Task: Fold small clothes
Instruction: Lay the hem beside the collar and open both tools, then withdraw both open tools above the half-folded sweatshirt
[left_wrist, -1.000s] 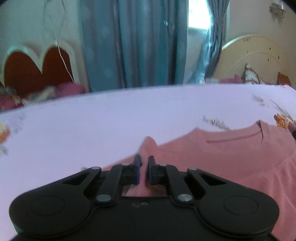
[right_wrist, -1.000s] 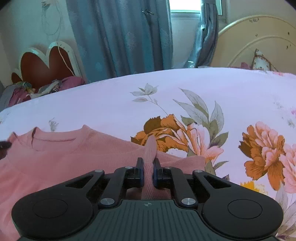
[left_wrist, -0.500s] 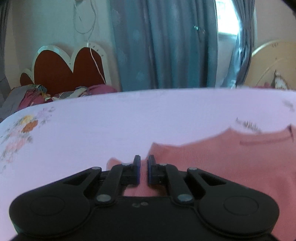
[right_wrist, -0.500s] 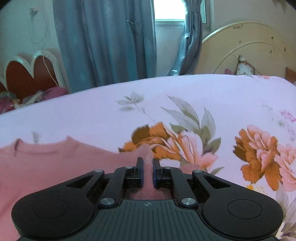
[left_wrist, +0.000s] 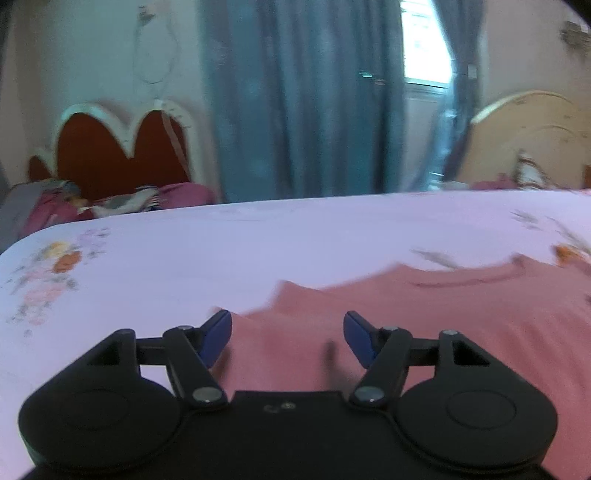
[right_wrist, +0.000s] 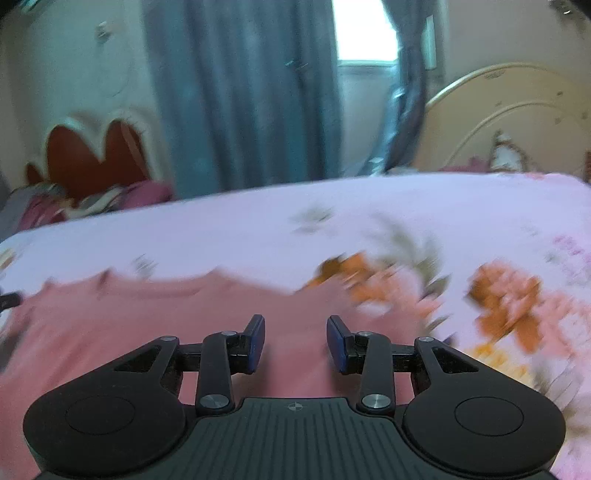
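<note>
On the bed, a pink top (left_wrist: 424, 317) lies flat on the flowery sheet (left_wrist: 221, 251), neck hole facing the curtains (left_wrist: 303, 99). I think the folding has more to go. The left gripper (left_wrist: 287, 334) and the right gripper (right_wrist: 295, 341) both sit above the top, jaws wide apart, holding nothing. A heart-shaped headboard (left_wrist: 122, 151) stands by the wall
</note>
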